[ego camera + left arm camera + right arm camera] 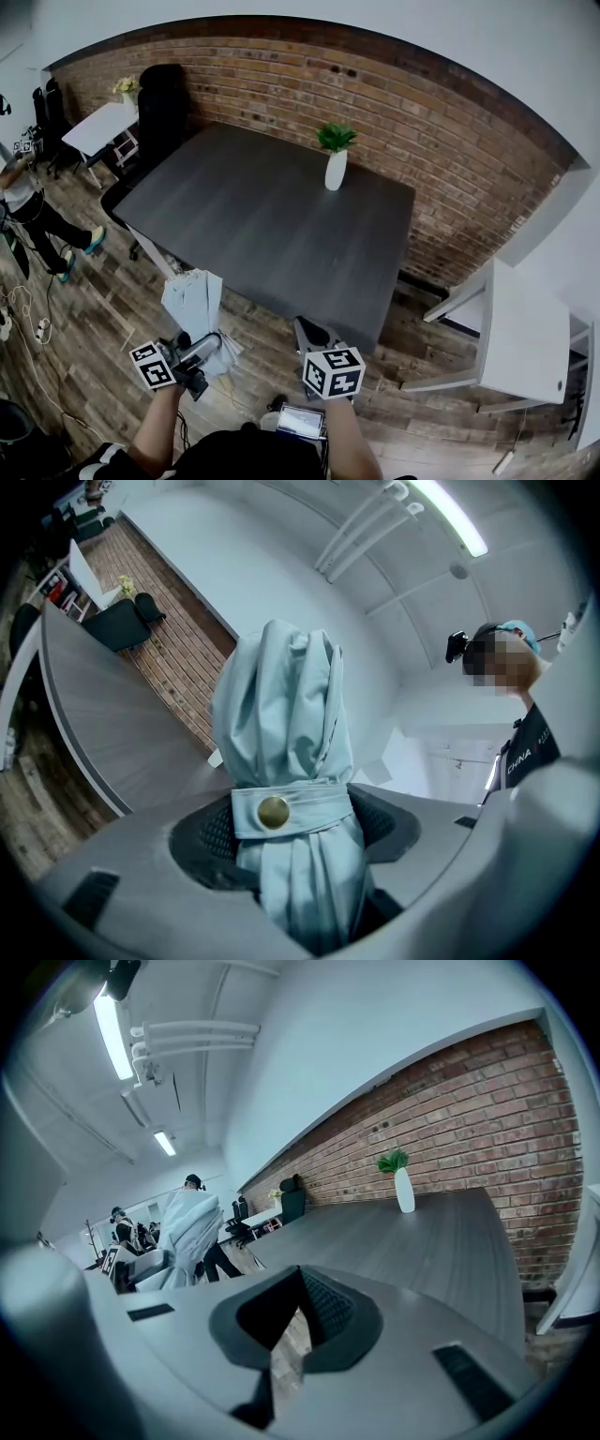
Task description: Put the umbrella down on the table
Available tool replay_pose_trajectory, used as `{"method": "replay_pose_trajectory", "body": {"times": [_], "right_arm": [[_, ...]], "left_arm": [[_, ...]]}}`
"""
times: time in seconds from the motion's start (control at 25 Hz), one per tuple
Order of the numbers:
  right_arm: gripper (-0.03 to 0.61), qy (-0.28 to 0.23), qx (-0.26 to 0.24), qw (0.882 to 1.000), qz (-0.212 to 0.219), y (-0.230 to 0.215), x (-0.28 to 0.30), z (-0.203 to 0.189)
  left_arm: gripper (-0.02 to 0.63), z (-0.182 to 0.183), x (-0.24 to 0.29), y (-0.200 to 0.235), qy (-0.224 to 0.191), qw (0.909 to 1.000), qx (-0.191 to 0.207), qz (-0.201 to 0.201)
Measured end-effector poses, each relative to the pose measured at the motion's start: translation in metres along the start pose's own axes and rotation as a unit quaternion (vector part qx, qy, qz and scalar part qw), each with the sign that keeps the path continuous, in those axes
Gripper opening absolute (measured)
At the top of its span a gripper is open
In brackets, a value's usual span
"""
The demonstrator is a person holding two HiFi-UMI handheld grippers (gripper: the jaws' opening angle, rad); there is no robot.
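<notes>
Left gripper (208,347) clamps the folded umbrella (194,298) at its strap, at 7 o'clock in the head view, short of the table (272,225). Right gripper (314,334) is closed, empty. I judge this the carrying step; next I reach toward 12 o'clock and lower it flat.

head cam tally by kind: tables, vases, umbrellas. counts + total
Tables: 3 (dark grey rectangular table, white table at the left, white table at the right)
Vases: 2 (tall white vase with a green plant, small pale vase of yellowish flowers)
Umbrellas: 1 (light blue folded fabric umbrella)
Total: 6
</notes>
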State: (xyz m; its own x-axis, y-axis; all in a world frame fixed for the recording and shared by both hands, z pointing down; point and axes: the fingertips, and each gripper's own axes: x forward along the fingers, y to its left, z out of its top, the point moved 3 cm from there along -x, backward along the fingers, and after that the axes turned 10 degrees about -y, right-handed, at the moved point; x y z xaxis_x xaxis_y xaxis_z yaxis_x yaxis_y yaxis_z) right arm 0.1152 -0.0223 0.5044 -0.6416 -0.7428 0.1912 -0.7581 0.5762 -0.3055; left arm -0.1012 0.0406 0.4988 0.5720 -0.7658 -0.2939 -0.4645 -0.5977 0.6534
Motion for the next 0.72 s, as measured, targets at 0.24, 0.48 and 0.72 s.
{"method": "replay_pose_trajectory", "body": {"times": [0.24,0.48,0.72], "right_arm": [[0.008,-0.001,0.002,1.000,0.012,-0.034,0.020,0.016],[0.006,0.010,0.008,1.000,0.017,-0.050,0.035,0.013],[0.006,0.019,0.009,1.000,0.014,-0.055,0.054,0.012]], "left_arm": [[0.291,0.008,0.036,0.012,-0.012,0.9999,0.002,0.011],[0.291,0.008,0.051,0.021,-0.012,0.9998,0.006,0.015],[0.291,0.015,0.057,0.042,-0.014,0.9997,-0.003,0.020]]}}
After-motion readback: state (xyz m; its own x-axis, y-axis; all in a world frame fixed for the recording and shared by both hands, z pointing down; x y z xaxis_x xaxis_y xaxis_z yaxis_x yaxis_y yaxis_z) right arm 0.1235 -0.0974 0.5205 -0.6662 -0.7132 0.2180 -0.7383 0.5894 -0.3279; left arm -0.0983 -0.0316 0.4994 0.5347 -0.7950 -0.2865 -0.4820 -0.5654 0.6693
